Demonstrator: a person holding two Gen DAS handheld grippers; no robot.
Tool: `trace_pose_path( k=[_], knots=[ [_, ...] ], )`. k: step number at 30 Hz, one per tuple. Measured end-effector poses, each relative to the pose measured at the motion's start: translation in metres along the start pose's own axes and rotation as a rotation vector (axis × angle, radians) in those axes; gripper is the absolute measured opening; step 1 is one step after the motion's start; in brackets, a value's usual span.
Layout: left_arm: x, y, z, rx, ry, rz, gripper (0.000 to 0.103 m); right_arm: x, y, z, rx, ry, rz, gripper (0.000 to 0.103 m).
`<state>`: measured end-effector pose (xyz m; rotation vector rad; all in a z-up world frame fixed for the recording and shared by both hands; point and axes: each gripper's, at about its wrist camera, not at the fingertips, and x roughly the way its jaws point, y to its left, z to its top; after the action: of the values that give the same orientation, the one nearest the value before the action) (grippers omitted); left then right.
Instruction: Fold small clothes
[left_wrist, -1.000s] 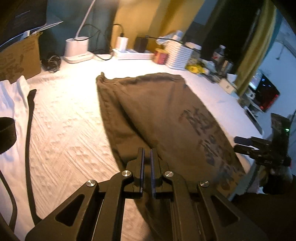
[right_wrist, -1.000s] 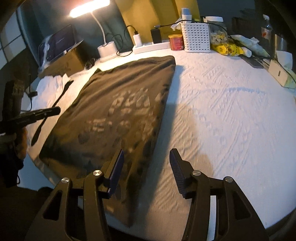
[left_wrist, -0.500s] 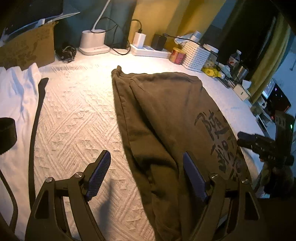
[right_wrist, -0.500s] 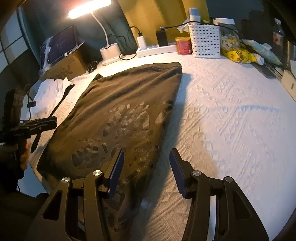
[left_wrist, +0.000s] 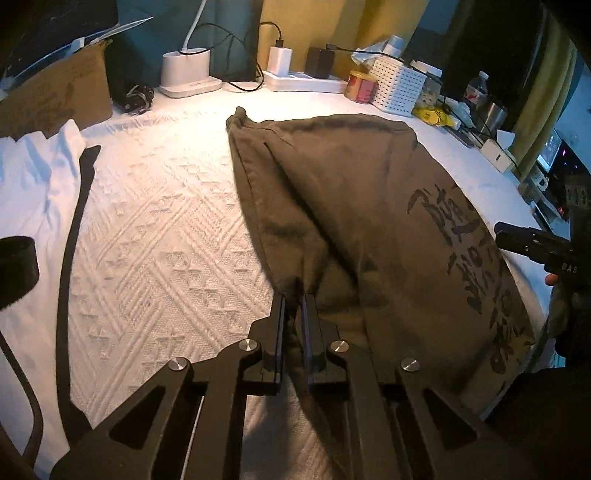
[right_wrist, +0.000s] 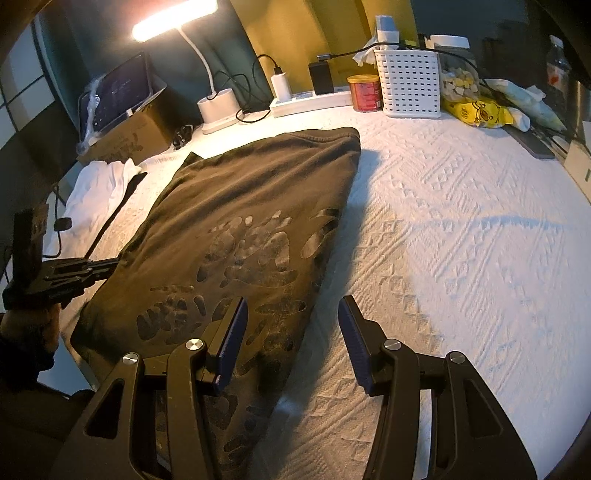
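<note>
The brown shirt (left_wrist: 354, 206) lies spread on the white counter (left_wrist: 159, 229), print up. The left tool (left_wrist: 293, 299) is clamped on a fold at the shirt's left edge. The right tool (right_wrist: 290, 325) hangs over the shirt's right edge, its 2 fingers apart and holding nothing.

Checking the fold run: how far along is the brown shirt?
Partly done: the brown shirt lies on the white bedspread already narrowed to a long panel, print up. In hand: the left claw is pinched shut on its left edge. The right claw is open, holding nothing. Left: further folds to a compact shape, and the white garment beside it looks unfolded.
</note>
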<state>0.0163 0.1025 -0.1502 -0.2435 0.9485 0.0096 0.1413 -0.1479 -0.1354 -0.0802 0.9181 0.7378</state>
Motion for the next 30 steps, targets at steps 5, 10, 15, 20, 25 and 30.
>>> trace_pose_path(
  k=[5, 10, 15, 20, 25, 30],
  knots=[
    [-0.002, 0.002, 0.011, -0.036, 0.012, 0.03, 0.021, 0.001, -0.003, 0.007, -0.002, -0.014, -0.012, 0.054],
    [-0.008, 0.005, 0.031, -0.04, -0.053, 0.03, 0.058, 0.005, -0.009, 0.018, -0.001, -0.023, -0.027, 0.054],
    [0.006, 0.002, 0.06, 0.018, -0.086, 0.018, 0.058, 0.013, -0.016, 0.034, 0.004, -0.031, -0.039, 0.054],
    [0.026, 0.0, 0.088, 0.11, -0.114, 0.008, 0.058, 0.025, -0.021, 0.049, 0.011, -0.029, -0.04, 0.054],
    [0.052, 0.004, 0.112, 0.163, -0.081, -0.014, 0.057, 0.039, -0.022, 0.062, 0.007, -0.021, -0.041, 0.054],
    [0.069, 0.003, 0.121, 0.206, -0.053, -0.027, 0.024, 0.051, -0.023, 0.072, 0.004, -0.003, -0.037, 0.054]
  ],
)
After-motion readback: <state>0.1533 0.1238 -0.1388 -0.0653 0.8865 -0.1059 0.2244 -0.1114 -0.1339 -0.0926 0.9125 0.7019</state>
